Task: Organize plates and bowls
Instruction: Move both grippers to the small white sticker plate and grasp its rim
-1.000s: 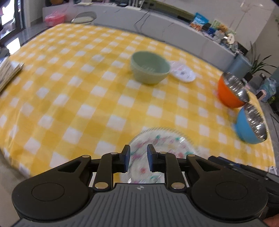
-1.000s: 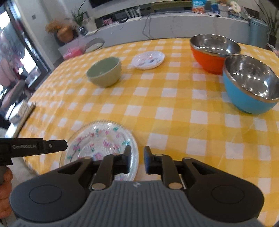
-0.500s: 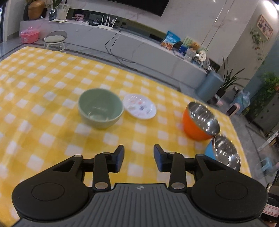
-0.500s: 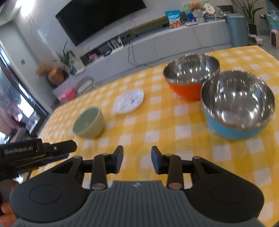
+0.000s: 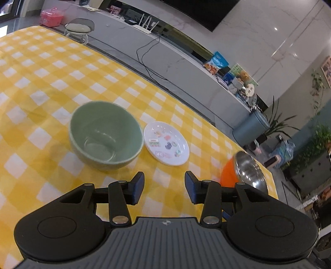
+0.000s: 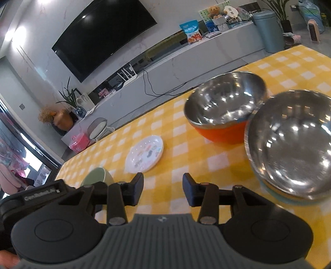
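A sage green bowl [image 5: 106, 134] stands on the yellow checked tablecloth [image 5: 41, 82], with a small white sticker-printed plate [image 5: 166, 143] just to its right. My left gripper [image 5: 164, 189] hovers short of both, jaws opening, nothing between them. At the right edge an orange steel-lined bowl [image 5: 242, 173] shows. In the right wrist view the orange bowl [image 6: 223, 107] touches a blue steel-lined bowl [image 6: 293, 142] at the right. The small plate [image 6: 144, 154] and green bowl [image 6: 96, 178] lie to the left. My right gripper [image 6: 163, 189] is above bare cloth, jaws opening and empty.
The left gripper's body [image 6: 35, 194] sits at the lower left of the right wrist view. Beyond the table's far edge run a long grey counter [image 5: 165, 55], a stool [image 5: 79, 28], a pink box [image 5: 51, 14] and a grey-blue bin [image 6: 269, 31].
Both grippers have moved forward over the table and opened wider. The large flowered plate near the front edge has dropped out of view. The green bowl and small plate look closer to the left gripper.
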`<control>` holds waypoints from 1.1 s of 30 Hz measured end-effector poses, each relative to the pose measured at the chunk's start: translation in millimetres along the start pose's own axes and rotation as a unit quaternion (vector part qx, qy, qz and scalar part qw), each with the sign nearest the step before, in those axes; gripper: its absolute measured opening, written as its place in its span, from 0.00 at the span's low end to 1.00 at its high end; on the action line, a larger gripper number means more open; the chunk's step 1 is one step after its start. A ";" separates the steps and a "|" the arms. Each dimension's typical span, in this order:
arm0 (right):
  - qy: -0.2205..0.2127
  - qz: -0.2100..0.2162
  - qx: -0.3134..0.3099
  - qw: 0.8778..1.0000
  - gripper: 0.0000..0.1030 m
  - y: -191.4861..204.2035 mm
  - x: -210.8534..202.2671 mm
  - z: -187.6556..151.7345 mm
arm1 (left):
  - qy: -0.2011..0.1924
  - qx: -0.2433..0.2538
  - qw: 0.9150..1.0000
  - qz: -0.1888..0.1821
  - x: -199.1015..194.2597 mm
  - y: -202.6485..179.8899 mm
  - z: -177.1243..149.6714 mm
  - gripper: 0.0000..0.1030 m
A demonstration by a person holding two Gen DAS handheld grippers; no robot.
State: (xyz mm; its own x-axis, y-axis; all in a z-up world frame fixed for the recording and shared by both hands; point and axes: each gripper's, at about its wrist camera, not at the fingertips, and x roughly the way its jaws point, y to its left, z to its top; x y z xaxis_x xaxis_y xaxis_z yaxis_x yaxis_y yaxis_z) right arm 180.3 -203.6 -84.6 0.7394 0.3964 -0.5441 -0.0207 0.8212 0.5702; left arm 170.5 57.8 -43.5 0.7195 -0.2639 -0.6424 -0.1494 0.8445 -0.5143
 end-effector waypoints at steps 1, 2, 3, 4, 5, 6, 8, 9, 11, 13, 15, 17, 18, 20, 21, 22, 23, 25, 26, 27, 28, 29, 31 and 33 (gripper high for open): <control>0.000 0.001 -0.002 1.000 0.40 1.8 5.2 1.3 | -0.001 -0.005 1.000 0.002 4.4 -0.1 0.8 0.47; -0.001 -0.001 -0.004 1.000 0.39 3.0 10.4 2.4 | -0.002 -0.010 1.000 0.002 9.4 -0.7 1.7 0.47; 0.000 -0.005 -0.006 1.000 0.38 3.7 15.6 3.5 | -0.003 -0.014 1.000 0.002 13.9 -1.6 2.4 0.47; 0.002 -0.010 -0.007 1.000 0.36 3.7 20.9 4.5 | -0.005 -0.018 1.000 0.006 19.1 -3.1 3.1 0.47; 0.002 -0.011 -0.006 1.000 0.35 2.3 25.0 5.8 | -0.007 -0.020 1.000 0.011 23.8 -4.7 3.8 0.47; 0.001 -0.010 -0.005 1.000 0.35 0.9 27.6 6.1 | -0.008 -0.020 1.000 0.016 28.7 -6.7 4.2 0.47; 0.001 -0.016 -0.005 1.000 0.35 -0.7 34.7 8.3 | -0.012 -0.021 0.999 0.028 38.8 -11.0 5.1 0.47; 0.000 -0.020 -0.007 1.000 0.35 -1.2 38.1 10.3 | -0.012 -0.026 0.999 0.036 43.5 -12.9 5.3 0.47; -0.007 -0.033 -0.013 0.999 0.35 -0.6 42.9 12.7 | -0.007 -0.037 0.998 0.058 52.9 -15.0 4.7 0.47; -0.011 -0.038 -0.016 0.999 0.35 -1.7 43.9 13.7 | -0.008 -0.046 0.996 0.076 60.7 -16.7 3.4 0.47; -0.010 -0.037 -0.015 0.999 0.35 -3.5 45.1 14.2 | -0.010 -0.057 0.995 0.086 66.7 -16.9 2.3 0.47; -0.009 -0.037 -0.013 0.999 0.35 -5.5 46.9 15.0 | -0.020 -0.072 0.993 0.092 69.7 -16.4 2.2 0.47; -0.009 -0.038 -0.013 0.999 0.35 -6.7 46.6 15.1 | -0.024 -0.081 0.992 0.094 70.3 -16.7 2.2 0.47; -0.007 -0.038 -0.008 0.999 0.35 -10.0 47.0 15.3 | -0.028 -0.096 0.990 0.100 71.4 -17.8 3.2 0.47; -0.006 -0.038 -0.005 0.999 0.35 -11.2 47.4 15.5 | -0.029 -0.102 0.989 0.105 71.8 -18.5 3.8 0.46; -0.006 -0.037 -0.006 0.999 0.35 -10.5 48.8 15.1 | -0.029 -0.105 0.988 0.112 73.1 -19.7 4.9 0.42; -0.006 -0.038 -0.007 0.999 0.35 -9.9 49.0 14.9 | -0.028 -0.105 0.986 0.123 74.2 -21.0 6.0 0.31; -0.004 -0.038 -0.008 0.999 0.35 -8.3 49.8 15.7 | -0.022 -0.098 0.984 0.146 76.0 -23.3 7.6 0.19; -0.004 -0.037 -0.007 0.999 0.35 -8.9 49.9 15.9 | -0.021 -0.096 0.984 0.145 75.8 -22.4 7.9 0.15; -0.004 -0.036 -0.007 0.999 0.35 -9.6 50.0 15.7 | -0.018 -0.097 0.985 0.139 75.8 -21.0 8.1 0.11; -0.004 -0.036 -0.007 0.999 0.35 -9.4 49.6 15.8 | -0.014 -0.096 0.986 0.139 75.6 -20.2 8.1 0.10; -0.004 -0.036 -0.008 0.999 0.35 -9.4 49.2 15.9 | -0.012 -0.096 0.986 0.137 74.5 -19.1 7.8 0.07; -0.005 -0.034 -0.006 0.999 0.35 -9.9 48.4 16.7 | -0.008 -0.093 0.987 0.128 71.9 -16.1 7.4 0.05; -0.007 -0.031 -0.005 0.999 0.35 -9.4 47.4 16.6 | -0.003 -0.087 0.989 0.121 67.9 -14.4 6.2 0.03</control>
State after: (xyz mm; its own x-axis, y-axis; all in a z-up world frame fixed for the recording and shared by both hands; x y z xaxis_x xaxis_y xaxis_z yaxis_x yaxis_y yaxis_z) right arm 226.7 -199.3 -105.6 0.7488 0.3387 -0.5696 0.0195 0.8479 0.5299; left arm 225.7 30.6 -76.2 0.6532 -0.0612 -0.7547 -0.4307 0.7898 -0.4367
